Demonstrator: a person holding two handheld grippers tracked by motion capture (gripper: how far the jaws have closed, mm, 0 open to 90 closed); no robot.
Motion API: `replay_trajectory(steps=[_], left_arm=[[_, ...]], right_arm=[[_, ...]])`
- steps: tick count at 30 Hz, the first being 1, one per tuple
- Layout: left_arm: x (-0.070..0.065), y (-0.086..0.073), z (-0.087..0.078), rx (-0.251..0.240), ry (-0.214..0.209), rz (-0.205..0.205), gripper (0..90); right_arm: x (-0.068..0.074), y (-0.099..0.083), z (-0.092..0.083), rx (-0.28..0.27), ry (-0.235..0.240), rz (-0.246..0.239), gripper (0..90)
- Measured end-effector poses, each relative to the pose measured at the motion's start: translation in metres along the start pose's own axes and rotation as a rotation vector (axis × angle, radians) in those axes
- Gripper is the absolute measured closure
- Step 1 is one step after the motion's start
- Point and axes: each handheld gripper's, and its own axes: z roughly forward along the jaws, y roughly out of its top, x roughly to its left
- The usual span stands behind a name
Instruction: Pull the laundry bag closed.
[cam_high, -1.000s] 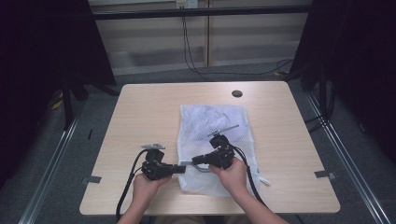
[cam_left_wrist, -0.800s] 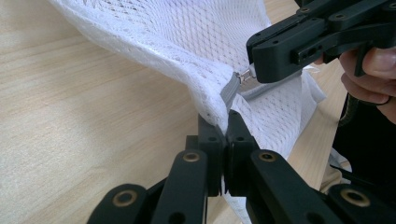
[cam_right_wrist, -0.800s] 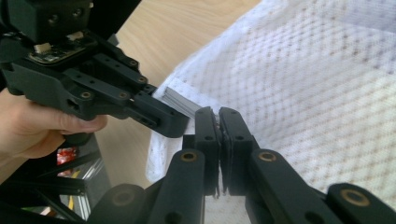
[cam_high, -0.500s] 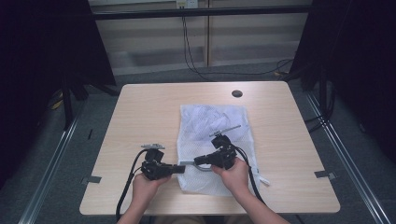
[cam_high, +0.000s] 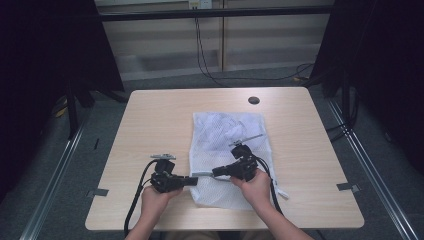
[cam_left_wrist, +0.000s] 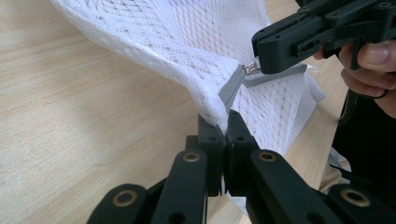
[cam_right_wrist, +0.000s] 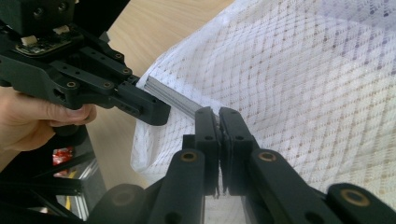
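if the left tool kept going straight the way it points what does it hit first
Probably the right tool. The left tool is shut on the mesh bag edge by the grey zipper, and the right tool grips the zipper pull just ahead, though depth is hard to judge.

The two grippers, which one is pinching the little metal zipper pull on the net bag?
The right gripper. In the left gripper view its jaws hold the small metal pull on the grey zipper. The left gripper pinches the edge of the white mesh bag instead.
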Motion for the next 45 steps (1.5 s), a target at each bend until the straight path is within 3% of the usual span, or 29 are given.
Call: replay_trajectory(steps=[45], left_arm=[[-0.0008, 0.0007, -0.001, 0.002, -0.003, -0.009, 88.2]], right_arm=[[-0.0047, -0.0058, -0.0067, -0.006, -0.004, 0.002, 86.9]])
